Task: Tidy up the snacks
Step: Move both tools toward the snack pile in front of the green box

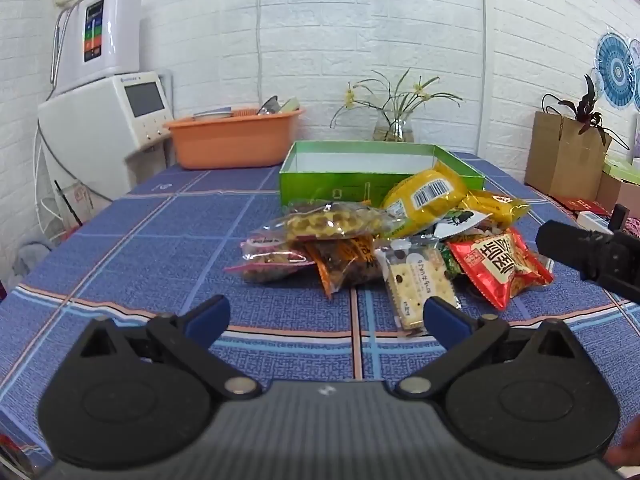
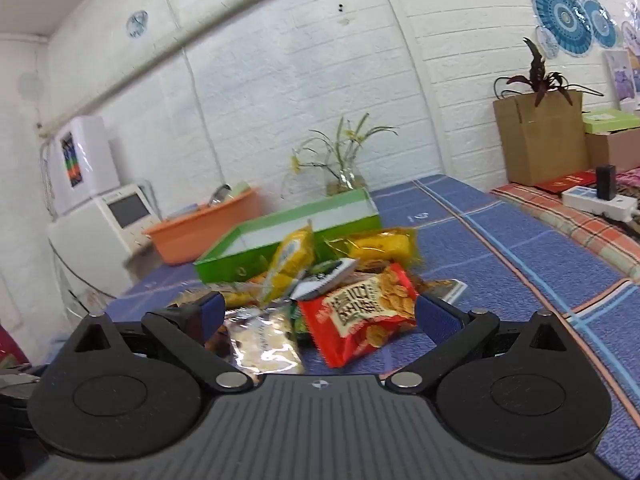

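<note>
A heap of snack packets lies on the blue checked tablecloth [image 1: 160,240] in front of an open green box [image 1: 360,168], which has a white inside. In the heap are a red packet [image 1: 500,264], a cracker packet [image 1: 416,284], a big yellow bag [image 1: 424,196] leaning on the box, and clear bags of waffle biscuits [image 1: 332,220]. My left gripper [image 1: 326,318] stands open just short of the heap, nothing between its fingers. My right gripper [image 2: 318,316] is open too, close to the red packet [image 2: 364,312] and the cracker packet [image 2: 264,344], not pressing either.
An orange basin [image 1: 236,140] with dishes sits at the back left beside white appliances [image 1: 108,120]. A glass vase with flowers [image 1: 394,124] stands behind the box. Cardboard boxes [image 2: 540,140] and a power strip [image 2: 596,200] are on the right. The right gripper's black body [image 1: 592,256] shows at the left view's right edge.
</note>
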### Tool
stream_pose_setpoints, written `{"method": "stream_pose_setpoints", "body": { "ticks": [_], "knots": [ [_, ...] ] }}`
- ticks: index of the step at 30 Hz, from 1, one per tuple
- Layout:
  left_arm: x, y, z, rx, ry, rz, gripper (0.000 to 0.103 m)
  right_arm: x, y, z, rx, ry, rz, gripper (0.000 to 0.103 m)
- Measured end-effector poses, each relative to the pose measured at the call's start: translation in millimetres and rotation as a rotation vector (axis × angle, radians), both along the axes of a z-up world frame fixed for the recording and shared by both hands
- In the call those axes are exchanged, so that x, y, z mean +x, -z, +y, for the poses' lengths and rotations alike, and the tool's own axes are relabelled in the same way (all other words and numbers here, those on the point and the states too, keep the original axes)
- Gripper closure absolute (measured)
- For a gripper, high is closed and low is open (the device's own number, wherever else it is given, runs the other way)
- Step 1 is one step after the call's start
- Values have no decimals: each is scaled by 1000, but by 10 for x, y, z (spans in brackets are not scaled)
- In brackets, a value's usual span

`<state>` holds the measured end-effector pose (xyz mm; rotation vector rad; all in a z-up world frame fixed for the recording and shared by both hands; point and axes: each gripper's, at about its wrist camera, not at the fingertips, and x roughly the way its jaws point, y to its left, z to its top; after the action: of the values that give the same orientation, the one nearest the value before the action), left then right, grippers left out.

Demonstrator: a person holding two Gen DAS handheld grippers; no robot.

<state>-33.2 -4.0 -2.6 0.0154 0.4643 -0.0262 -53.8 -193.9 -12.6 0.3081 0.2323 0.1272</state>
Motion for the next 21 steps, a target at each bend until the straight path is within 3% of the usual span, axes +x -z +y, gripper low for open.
{"method": "stream_pose_setpoints", "body": {
  "ticks": [6,9,17,21],
  "knots": [
    [10,-19,75,-25,-36,0,0,-52,-49,65,-45,41,-11,0],
    [46,5,85,-26,-39,19,0,3,-28,32,-53,87,42,0],
    [74,40,-17,28,-7,35,0,-5,11,-21,-89,139,45,0],
    [170,-13,-19,85,21,-13,0,31,-46,-88,-148,138,20,0]
  ]
}}
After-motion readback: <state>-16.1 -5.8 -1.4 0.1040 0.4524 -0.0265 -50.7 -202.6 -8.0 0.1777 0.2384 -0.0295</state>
